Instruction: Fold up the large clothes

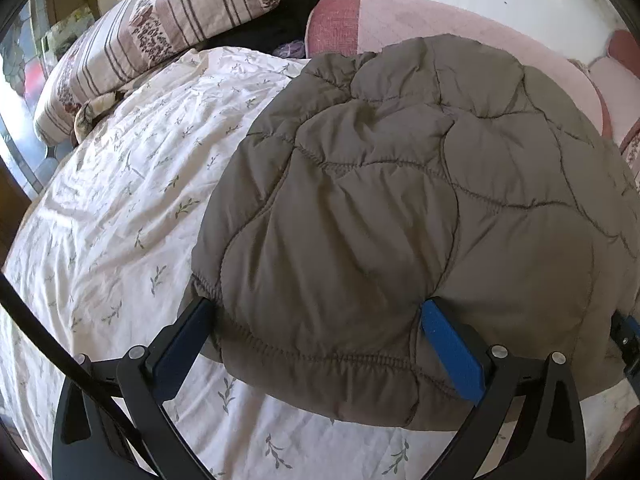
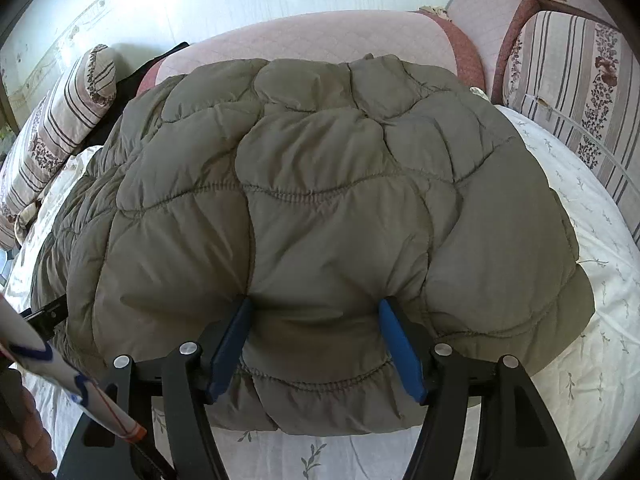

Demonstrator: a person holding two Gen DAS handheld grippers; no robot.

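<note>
Jacket [image 2: 320, 208] lies folded on the bed [image 1: 120, 208]. Left claw [image 1: 316, 320] gapes wide, straddling the hem corner without pinching; right claw [image 2: 314, 316] squeezes the hem. Puffy layers could spring open or drag askew if only one side lets go.

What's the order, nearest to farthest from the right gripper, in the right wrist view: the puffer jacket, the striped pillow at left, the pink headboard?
1. Puffer jacket, its hem between the right gripper fingers.
2. Striped pillow, far left.
3. Pink headboard, behind the jacket, against the wall.
</note>
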